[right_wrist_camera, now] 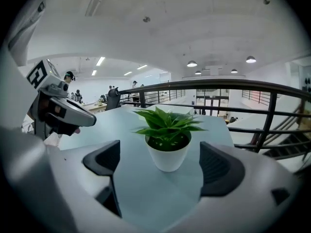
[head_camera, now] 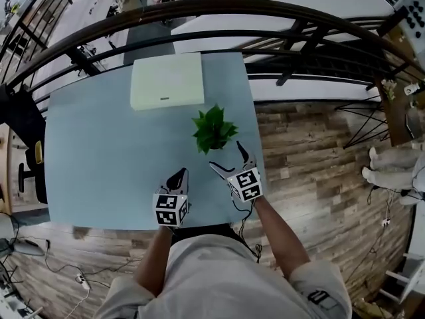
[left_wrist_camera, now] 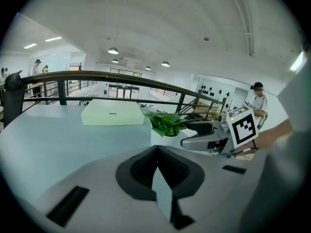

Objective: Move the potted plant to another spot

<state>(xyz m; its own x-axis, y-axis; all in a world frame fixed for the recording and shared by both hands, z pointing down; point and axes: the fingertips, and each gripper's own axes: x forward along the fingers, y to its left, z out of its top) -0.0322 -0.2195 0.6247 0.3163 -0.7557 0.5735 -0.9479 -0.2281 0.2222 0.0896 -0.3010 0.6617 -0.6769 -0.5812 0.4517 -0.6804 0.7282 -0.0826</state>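
Note:
A small green plant in a white pot stands upright on the pale blue table, close to its right edge. My right gripper is just in front of it, open wide. In the right gripper view the pot sits a little ahead of the two dark pads and touches neither. My left gripper hovers over the table to the left of the right one, its jaws shut with nothing in them. From the left gripper view the plant shows ahead to the right, beside the right gripper.
A flat white box lies at the table's far side, behind the plant. A dark curved railing runs beyond the table. Wooden floor lies to the right of the table edge. People stand far off in the hall.

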